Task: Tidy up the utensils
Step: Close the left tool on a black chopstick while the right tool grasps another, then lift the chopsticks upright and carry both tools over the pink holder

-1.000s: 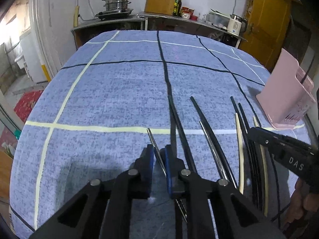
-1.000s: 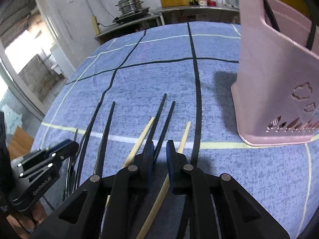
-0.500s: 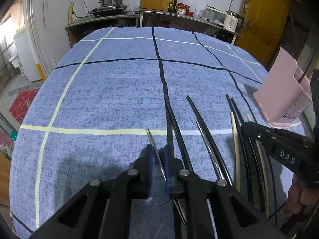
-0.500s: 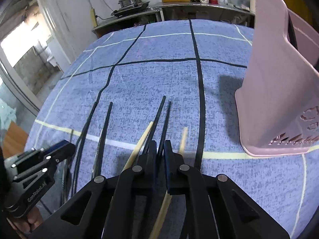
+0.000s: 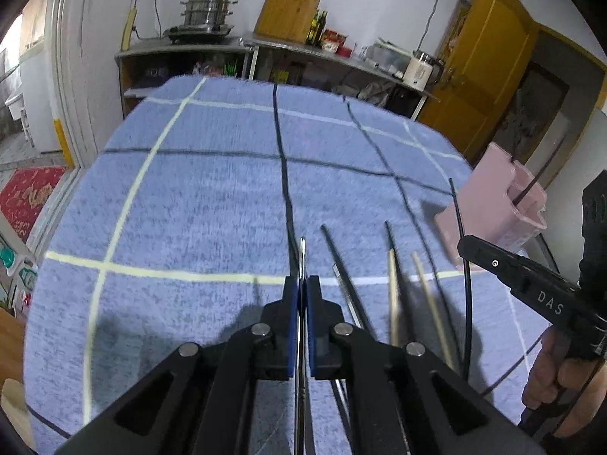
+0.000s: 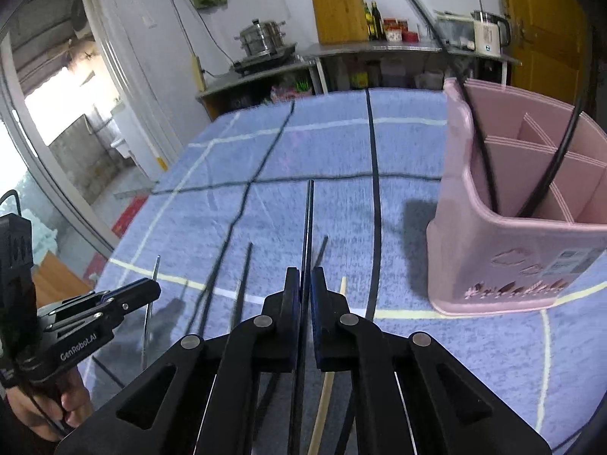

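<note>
- Presently, a thin metal chopstick (image 5: 302,261) is held between the jaws of the left gripper (image 5: 302,292), which are closed on it almost fully; its tip is seen just above centre of the left wrist view, raised off the blue checked tabletop (image 5: 189,197).
- A black chopstick (image 6: 308,223) is pinched likewise by the right gripper (image 6: 305,288), whose jaws are drawn tight around it; the stick runs up the middle of the right wrist view, above the cloth.
- The pink utensil holder (image 6: 493,265) is found at the right of the right wrist view, upright, with its divided compartments open to the top and 2 dark sticks already leaning in the nearest one.
- Several chopsticks are left lying on the cloth: 2 pale wooden ones (image 5: 392,303) and some black ones (image 5: 343,273) at lower right of the left wrist view.
- The step in hand is judged to be the lift-off after 2 simultaneous grasps, with carrying to the holder not yet done.
- The next move is judged to call for each stick to be tipped upright, carried rightward over the holder's rim, and lowered into a compartment before the jaws are released; the right stick is nearer and would likely be placed first.
- Care is needed so that the long sticks are not knocked against the holder's wall or each other.
</note>
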Demonstrator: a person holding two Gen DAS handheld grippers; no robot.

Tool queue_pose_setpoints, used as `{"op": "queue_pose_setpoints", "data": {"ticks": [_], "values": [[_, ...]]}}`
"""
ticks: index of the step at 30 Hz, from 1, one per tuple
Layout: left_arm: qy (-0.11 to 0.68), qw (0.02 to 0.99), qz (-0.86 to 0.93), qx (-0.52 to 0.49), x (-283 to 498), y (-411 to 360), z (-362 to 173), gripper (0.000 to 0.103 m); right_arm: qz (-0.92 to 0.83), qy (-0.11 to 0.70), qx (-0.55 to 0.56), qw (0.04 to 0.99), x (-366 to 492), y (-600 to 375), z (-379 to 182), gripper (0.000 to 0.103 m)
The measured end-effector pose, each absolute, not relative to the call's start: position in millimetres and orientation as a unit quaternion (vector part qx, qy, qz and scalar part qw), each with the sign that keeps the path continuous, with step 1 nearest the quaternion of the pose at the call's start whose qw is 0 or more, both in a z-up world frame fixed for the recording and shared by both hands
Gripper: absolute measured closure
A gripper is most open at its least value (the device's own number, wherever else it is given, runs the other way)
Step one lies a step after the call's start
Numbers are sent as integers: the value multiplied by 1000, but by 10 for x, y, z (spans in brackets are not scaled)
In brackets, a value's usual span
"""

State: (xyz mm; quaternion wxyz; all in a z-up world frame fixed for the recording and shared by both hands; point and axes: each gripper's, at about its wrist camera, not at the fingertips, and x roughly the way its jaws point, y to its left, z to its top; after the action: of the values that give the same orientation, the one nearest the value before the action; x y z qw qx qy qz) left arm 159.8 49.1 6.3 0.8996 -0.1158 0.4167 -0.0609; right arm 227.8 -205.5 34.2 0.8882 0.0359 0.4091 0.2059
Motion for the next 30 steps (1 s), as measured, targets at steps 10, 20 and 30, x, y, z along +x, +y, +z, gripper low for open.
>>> {"op": "queue_pose_setpoints", "data": {"ticks": [10, 20, 30], "values": [[365, 921, -82, -105, 1309, 489, 694, 98, 214, 350, 49, 911, 1936, -2242, 864, 98], [343, 930, -90, -94, 1147, 409, 983, 98, 214, 319, 60, 921, 1726, -2386, 1097, 98], [334, 928, -134, -94, 1165, 149, 1199, 98, 195, 297, 64, 932, 1635, -2691, 1262, 98]]}}
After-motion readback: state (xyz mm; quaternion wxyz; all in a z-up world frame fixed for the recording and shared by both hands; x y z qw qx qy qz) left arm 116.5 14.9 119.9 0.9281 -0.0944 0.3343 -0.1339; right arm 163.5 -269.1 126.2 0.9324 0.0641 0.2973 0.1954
